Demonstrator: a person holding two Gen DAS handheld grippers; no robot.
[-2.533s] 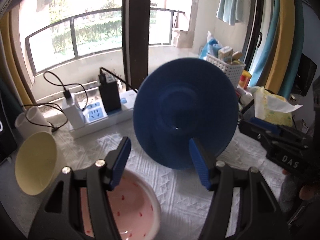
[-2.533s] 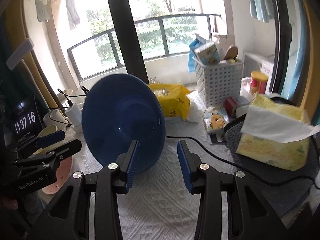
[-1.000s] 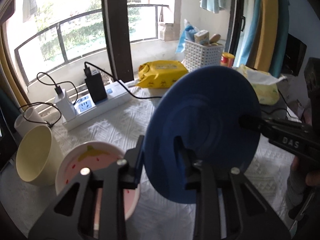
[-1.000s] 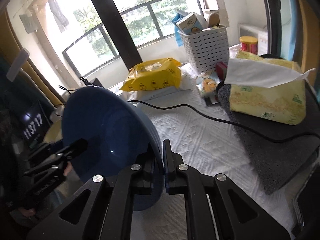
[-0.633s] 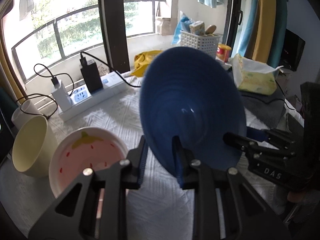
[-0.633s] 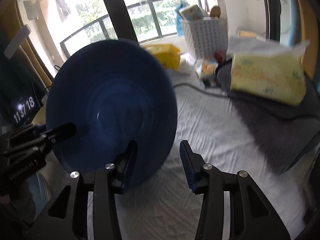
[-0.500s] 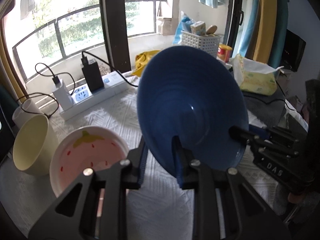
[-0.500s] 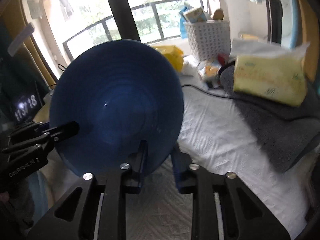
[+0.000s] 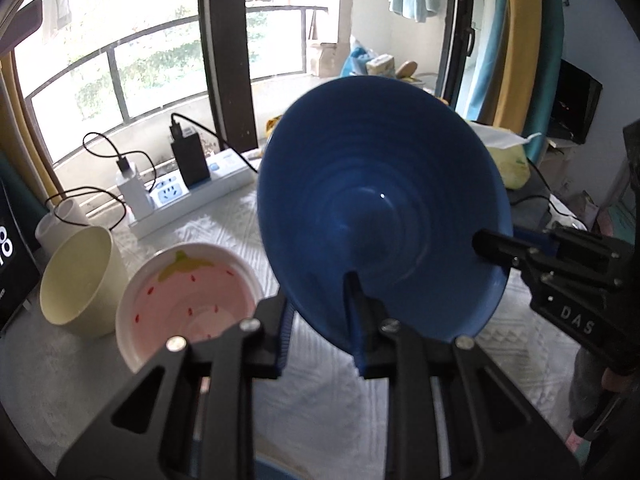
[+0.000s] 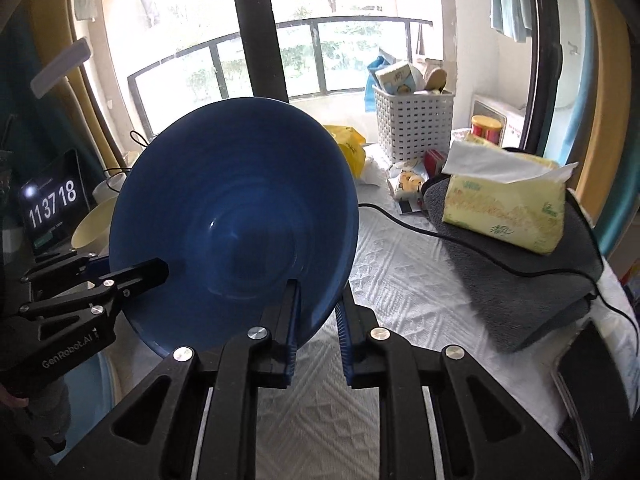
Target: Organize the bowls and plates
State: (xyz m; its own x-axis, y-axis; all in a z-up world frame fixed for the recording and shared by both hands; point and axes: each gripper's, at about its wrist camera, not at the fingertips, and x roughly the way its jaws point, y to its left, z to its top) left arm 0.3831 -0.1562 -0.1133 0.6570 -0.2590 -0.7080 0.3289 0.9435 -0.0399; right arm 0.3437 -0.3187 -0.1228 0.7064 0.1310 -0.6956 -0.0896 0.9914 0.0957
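Cream cup (image 9: 78,276) and pink strawberry bowl (image 9: 188,300) are sitting side by side on the white cloth (image 9: 324,396). Left gripper (image 9: 320,320) and right gripper (image 10: 316,316) are both clamping the blue plate's (image 9: 380,208) rim, holding it tilted above the cloth.

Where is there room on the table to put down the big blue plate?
The widest bare patch of white textured tablecloth lies between the big blue plate and the grey folded towel, crossed by a black cable. The left is crowded: pink strawberry bowl, cream cup, white power strip.
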